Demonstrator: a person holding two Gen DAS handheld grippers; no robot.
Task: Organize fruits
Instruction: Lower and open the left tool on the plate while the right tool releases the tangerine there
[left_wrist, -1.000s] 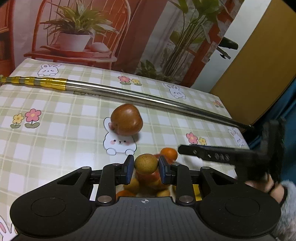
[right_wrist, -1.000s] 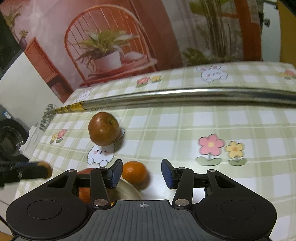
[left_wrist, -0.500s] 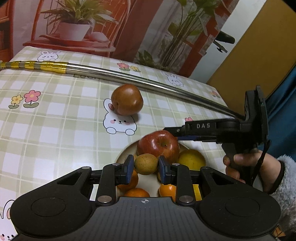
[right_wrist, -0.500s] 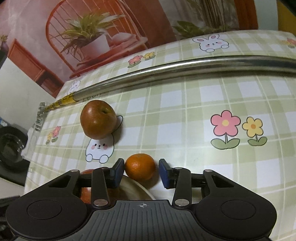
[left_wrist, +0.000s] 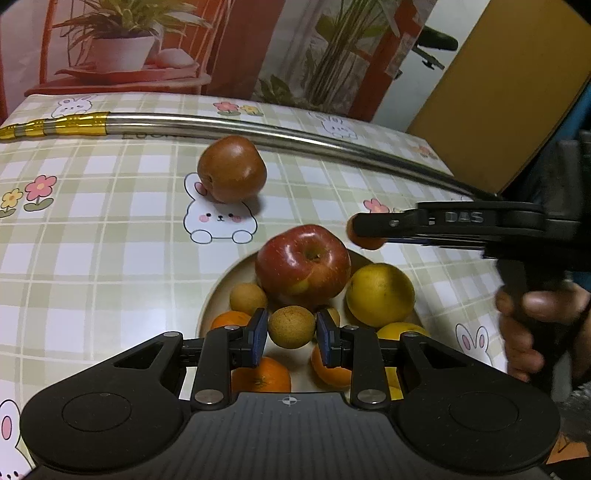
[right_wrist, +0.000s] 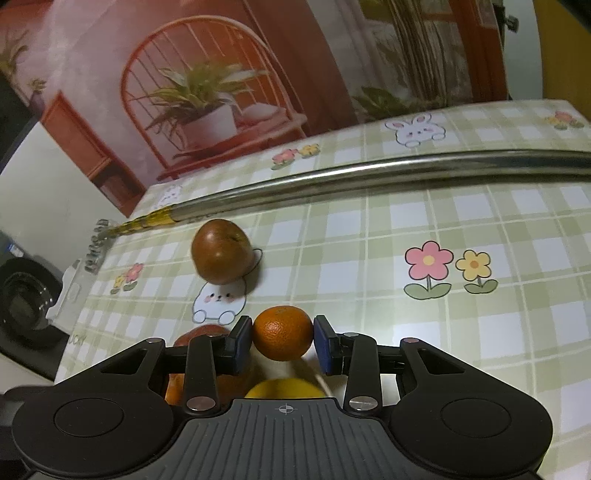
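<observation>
My left gripper (left_wrist: 291, 334) is shut on a small tan round fruit (left_wrist: 291, 326), held above a cream plate (left_wrist: 218, 295). The plate holds a red apple (left_wrist: 303, 262), a yellow citrus (left_wrist: 380, 295), another tan fruit (left_wrist: 248, 298) and several oranges. My right gripper (right_wrist: 283, 341) is shut on a small mandarin (right_wrist: 283, 330), held just past the plate's far edge. From the side, in the left wrist view, the right gripper (left_wrist: 360, 232) reaches in from the right with the mandarin (left_wrist: 367, 243). A brown apple (left_wrist: 232, 168) (right_wrist: 221, 254) sits alone on the checked tablecloth.
A long steel pole (left_wrist: 295, 138) (right_wrist: 369, 173) with a gold end lies across the table behind the brown apple. A person's hand (left_wrist: 524, 332) grips the right tool's handle at right. A yellow board (left_wrist: 498, 92) leans beyond the table's right end.
The right gripper moved over the mandarin, shut on it and raised it off the table. The left gripper kept hold of the tan fruit and drew back and up over the plate.
</observation>
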